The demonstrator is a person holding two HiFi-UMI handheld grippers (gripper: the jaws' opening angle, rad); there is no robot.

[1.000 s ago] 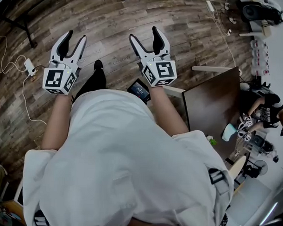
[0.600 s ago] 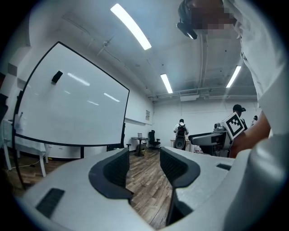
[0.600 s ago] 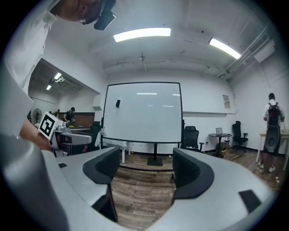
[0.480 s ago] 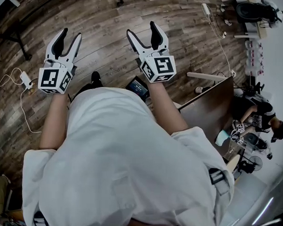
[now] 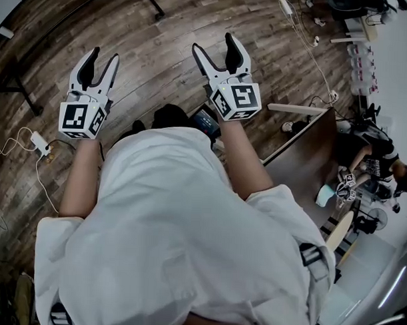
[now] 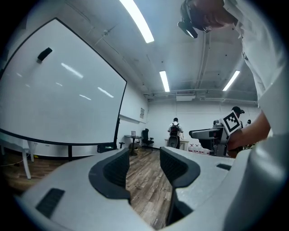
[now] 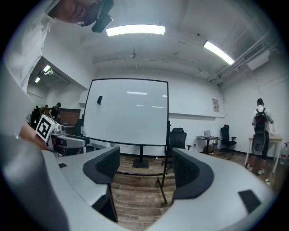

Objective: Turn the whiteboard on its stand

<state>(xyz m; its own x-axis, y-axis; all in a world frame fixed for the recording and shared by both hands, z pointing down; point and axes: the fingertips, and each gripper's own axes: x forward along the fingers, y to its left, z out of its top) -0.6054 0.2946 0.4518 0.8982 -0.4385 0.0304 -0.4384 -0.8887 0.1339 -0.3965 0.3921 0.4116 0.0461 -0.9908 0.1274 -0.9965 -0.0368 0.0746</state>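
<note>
Holding nothing, both tongs stand well open. Left tongs (image 6: 143,153): jaws apart, only wood floor (image 6: 144,189) showing between them. Right tongs (image 7: 145,155): jaws apart too, nothing gripped, floor planks in the gap. In the head view both are held out level, side by side and apart from each other, over the floor.

Whiteboard (image 7: 126,118): ahead of the right tongs, well apart from them, untouched by either. It is upright on its stand (image 7: 141,158), a dark post with a flat foot under the middle. Long axis level, running left to right across the right gripper view. The white face is turned squarely toward that camera. A small dark object (image 7: 99,99) sits near the upper left corner of the face. In the left gripper view the same board fills the left side, seen at a slant, its far edge toward mid-frame.

Outward: chair (image 7: 178,135) just right of the board. Person with backpack (image 7: 260,119) at far right. Dark bench (image 5: 304,149) toward the right edge of the head view.
</note>
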